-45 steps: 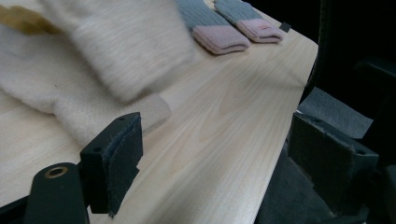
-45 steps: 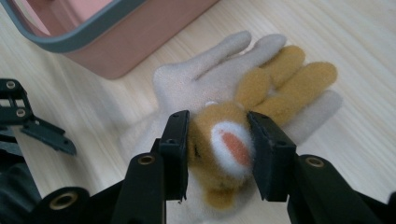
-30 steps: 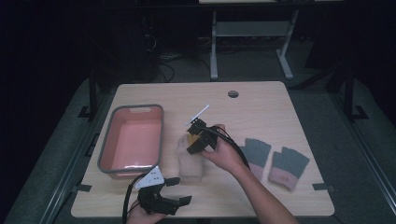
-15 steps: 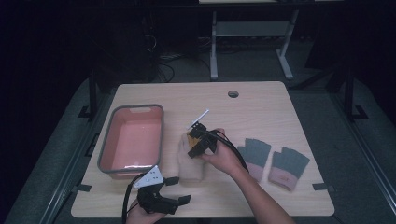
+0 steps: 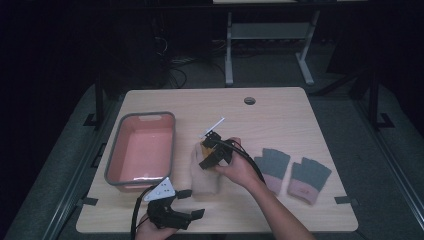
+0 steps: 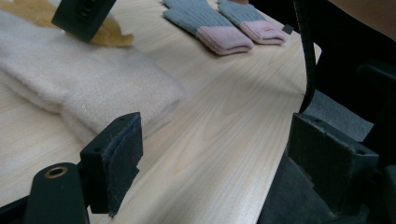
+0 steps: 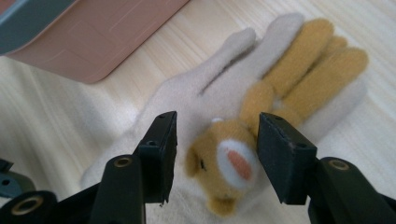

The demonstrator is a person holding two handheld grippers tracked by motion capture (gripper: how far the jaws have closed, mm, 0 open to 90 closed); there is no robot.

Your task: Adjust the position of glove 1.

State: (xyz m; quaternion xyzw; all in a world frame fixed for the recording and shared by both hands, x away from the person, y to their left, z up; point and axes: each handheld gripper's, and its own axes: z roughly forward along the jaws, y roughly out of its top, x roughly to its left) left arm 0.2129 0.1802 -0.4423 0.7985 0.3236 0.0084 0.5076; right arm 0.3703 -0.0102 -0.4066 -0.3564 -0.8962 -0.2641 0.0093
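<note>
High view — a wooden table (image 5: 280,107) carries a pink bin (image 5: 141,148) at the left, a cream glove (image 5: 206,172) at centre and a pair of grey-and-pink gloves (image 5: 292,172) at the right. The right gripper (image 5: 214,152) sits over the cream glove's upper end; against the frame one second ago it has slid slightly down and toward the bin, and the glove has stayed put. The left gripper (image 5: 186,216) waits at the near edge, jaws spread.

Left gripper view — the left gripper (image 6: 215,154) has its jaws wide apart with nothing between them; the cream glove (image 6: 88,79) lies just ahead, the grey-and-pink gloves (image 6: 229,23) farther off.

Right gripper view — the right gripper (image 7: 215,140) has its jaws parted, straddling a tan animal face (image 7: 229,163) sewn on the cream glove (image 7: 196,88); whether the pads touch fabric cannot be told. The pink bin (image 7: 93,28) lies beyond.

Judgement: the small shift reads as final alignment before a pinch — the glove is not yet gripped.
</note>
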